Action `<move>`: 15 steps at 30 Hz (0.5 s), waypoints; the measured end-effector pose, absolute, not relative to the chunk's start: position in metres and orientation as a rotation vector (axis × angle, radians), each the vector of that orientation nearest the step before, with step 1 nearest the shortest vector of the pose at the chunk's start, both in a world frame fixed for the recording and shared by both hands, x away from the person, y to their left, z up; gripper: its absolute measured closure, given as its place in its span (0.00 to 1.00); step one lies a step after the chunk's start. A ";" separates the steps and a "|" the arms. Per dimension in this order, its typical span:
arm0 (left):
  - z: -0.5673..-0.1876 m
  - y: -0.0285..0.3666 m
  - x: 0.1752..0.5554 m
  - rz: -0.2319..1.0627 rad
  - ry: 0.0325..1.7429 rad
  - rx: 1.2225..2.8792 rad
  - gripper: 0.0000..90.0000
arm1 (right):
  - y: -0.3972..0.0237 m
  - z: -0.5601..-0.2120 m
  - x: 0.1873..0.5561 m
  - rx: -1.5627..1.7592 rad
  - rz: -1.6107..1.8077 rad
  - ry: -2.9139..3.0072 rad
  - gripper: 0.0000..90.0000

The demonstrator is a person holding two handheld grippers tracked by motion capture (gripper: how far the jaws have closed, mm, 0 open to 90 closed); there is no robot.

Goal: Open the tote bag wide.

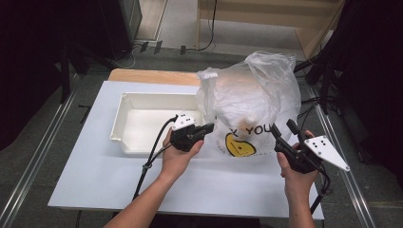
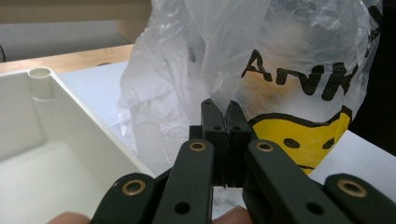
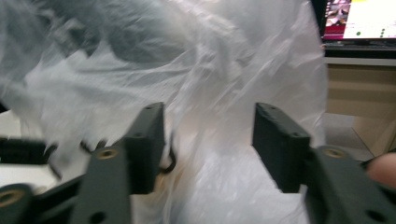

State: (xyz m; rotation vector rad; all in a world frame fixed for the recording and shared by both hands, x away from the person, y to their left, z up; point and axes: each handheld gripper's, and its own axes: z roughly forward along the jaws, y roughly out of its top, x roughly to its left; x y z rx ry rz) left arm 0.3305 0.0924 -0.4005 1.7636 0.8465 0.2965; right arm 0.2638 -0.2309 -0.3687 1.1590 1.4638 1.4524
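Note:
A translucent white plastic bag with a yellow smiley face and black lettering stands bulging on the white table, right of centre. My left gripper points right at the bag's left side. In the left gripper view its jaws are pressed together right against the bag; whether any film is pinched I cannot tell. My right gripper is at the bag's right side, tilted up and to the left. In the right gripper view it stands open, the crinkled bag just beyond the gap.
An empty white tray lies left of the bag, and its wall is close to my left gripper. A wooden board lies at the table's far edge. A lit monitor stands behind the bag. Metal rails flank the table.

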 end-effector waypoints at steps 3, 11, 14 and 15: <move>-0.403 0.090 0.326 0.288 0.836 1.768 1.00 | -0.231 -0.365 0.264 1.196 1.443 1.423 0.25; -0.410 0.081 0.317 0.266 0.811 1.804 1.00 | -0.221 -0.375 0.278 1.302 1.532 1.520 0.18; -0.410 0.079 0.315 0.257 0.805 1.802 1.00 | -0.218 -0.383 0.282 1.293 1.537 1.572 0.37; -0.410 0.079 0.315 0.259 0.803 1.804 1.00 | -0.217 -0.388 0.283 1.300 1.522 1.587 0.55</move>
